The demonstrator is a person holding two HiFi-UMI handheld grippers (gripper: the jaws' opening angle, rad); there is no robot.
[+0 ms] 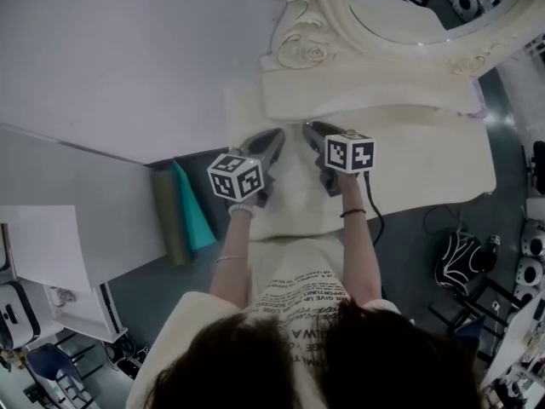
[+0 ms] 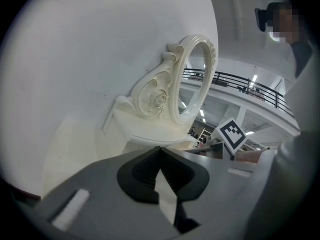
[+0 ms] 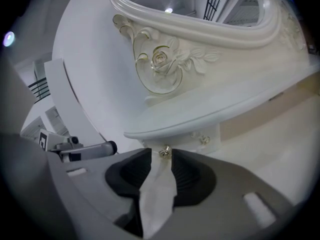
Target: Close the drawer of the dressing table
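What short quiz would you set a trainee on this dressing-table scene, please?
1. Which thing stands at the tips of the right gripper's jaws?
A) a small gold knob
B) a hairbrush
C) a perfume bottle
2. True or false: the left gripper's jaws stand wide apart.
3. Fill in the blank: the ornate mirror frame bears a carved ____ at its lower corner.

Key: 1 A; 2 false, since the tips of its jaws meet with nothing between them; 3 rose.
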